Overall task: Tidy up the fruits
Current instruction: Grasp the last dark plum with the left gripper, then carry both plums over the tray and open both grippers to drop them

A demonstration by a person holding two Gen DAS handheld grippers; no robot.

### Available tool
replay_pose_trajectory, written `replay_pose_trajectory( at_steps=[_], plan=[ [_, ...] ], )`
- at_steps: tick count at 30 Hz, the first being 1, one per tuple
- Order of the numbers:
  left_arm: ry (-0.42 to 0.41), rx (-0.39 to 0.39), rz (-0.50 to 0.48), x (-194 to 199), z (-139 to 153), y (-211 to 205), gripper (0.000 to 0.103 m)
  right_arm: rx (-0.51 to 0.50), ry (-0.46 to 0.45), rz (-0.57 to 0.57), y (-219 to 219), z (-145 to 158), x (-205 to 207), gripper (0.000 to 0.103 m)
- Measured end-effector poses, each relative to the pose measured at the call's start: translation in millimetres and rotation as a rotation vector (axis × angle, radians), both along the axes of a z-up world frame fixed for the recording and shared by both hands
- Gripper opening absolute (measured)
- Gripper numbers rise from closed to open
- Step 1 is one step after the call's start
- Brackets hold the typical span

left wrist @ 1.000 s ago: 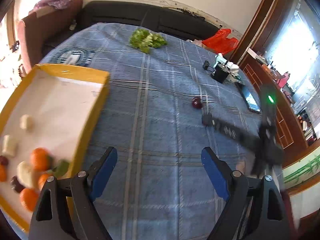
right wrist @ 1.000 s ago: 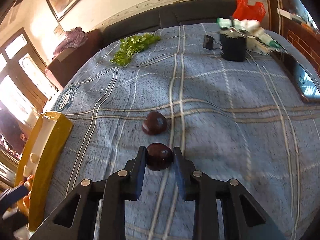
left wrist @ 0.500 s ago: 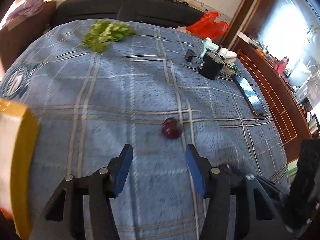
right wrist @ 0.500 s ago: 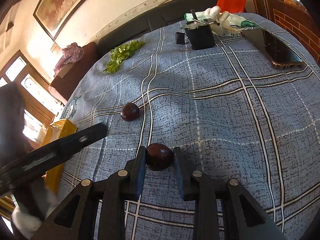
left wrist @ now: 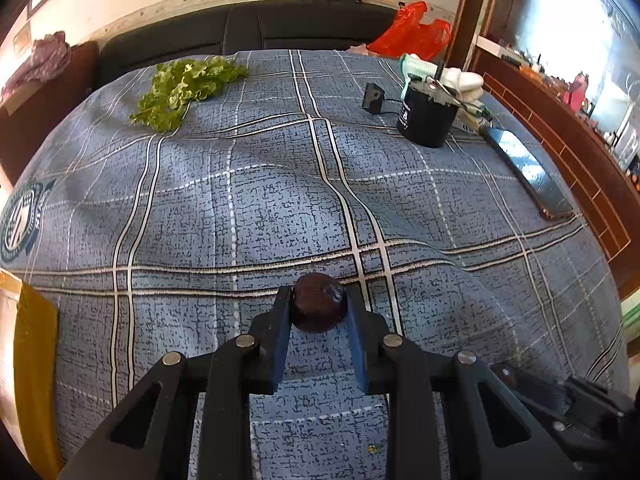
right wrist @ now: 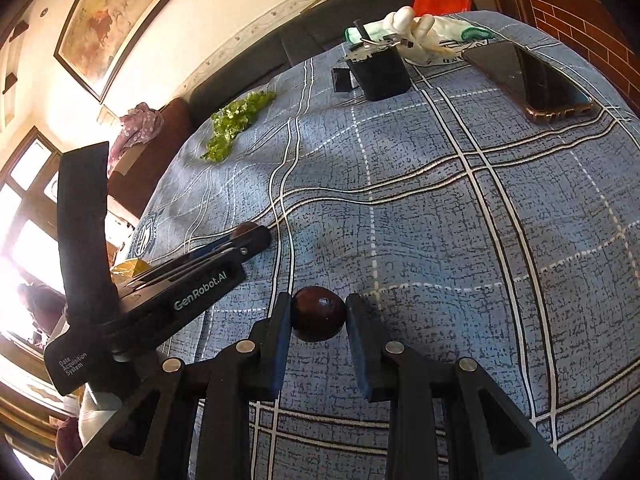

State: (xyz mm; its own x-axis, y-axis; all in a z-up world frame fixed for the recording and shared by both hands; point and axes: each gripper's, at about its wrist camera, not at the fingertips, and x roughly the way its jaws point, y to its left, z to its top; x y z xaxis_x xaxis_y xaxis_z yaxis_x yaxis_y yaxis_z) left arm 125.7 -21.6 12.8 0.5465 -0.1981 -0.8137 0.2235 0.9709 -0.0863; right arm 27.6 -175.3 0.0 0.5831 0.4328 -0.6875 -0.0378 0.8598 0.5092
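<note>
Left wrist view: a dark plum (left wrist: 319, 307) sits clamped between my left hand-held gripper (left wrist: 319, 312), low over the blue plaid table (left wrist: 260, 200). My right hand-held gripper (right wrist: 319, 316) is clamped on a second plum (right wrist: 319, 313) too. I want both squeezes gentle but firm, lifting straight, then carrying them left toward the yellow tray (left wrist: 34, 344) without bumping tools.
</note>
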Motion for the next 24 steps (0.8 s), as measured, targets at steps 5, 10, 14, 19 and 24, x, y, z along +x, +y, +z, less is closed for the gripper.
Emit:
replay_pose_trajectory(
  at_steps=[5,10,14,19,24],
  plan=[
    [-0.012,-0.024,0.036,-13,9,13,0.025,0.003,-0.014,0.008,2,2,-1,0.029],
    [-0.035,-0.064,0.074,-46,32,38,0.025,0.027,-0.051,0.029,5,8,-5,0.029],
    [-0.062,-0.096,0.121,-80,51,69,0.025,0.04,-0.078,0.049,9,12,-8,0.029],
    [-0.104,-0.128,0.216,-136,73,124,0.025,0.029,-0.108,0.083,20,16,-14,0.029],
    [-0.184,-0.08,0.352,-186,89,181,0.025,0.001,-0.126,0.13,38,17,-19,0.03]
  ],
)
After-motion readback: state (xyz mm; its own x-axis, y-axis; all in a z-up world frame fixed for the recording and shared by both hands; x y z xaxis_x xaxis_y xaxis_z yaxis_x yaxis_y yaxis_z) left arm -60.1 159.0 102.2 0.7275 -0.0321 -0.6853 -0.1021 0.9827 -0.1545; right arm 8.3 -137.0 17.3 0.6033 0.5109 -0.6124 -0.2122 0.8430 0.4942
